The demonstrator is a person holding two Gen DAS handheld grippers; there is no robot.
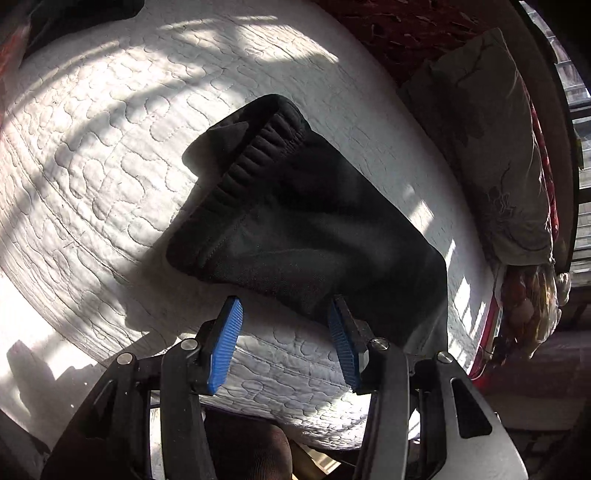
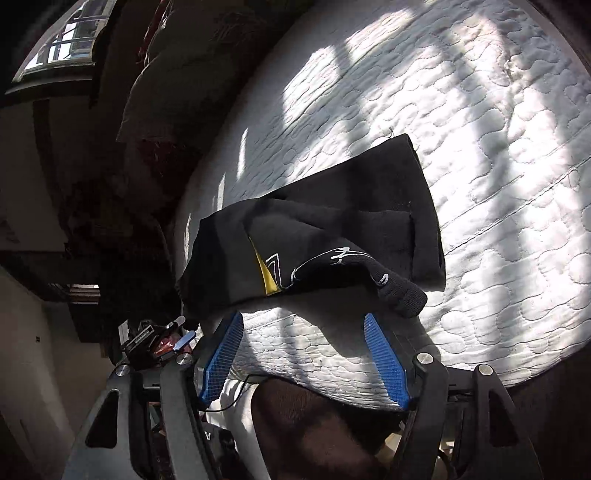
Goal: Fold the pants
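Observation:
The black pants lie folded in a compact bundle on the white quilted mattress, with the ribbed elastic waistband on top at the far end. My left gripper is open and empty, just short of the bundle's near edge. In the right wrist view the pants show a white logo, a yellow patch and a ribbed cuff hanging at the near side. My right gripper is open and empty, just below that edge. The other gripper shows at the left.
A grey patterned pillow and red bedding lie at the mattress's right side. The same pillow lies at the upper left in the right wrist view, under a window. The mattress front edge is close below both grippers.

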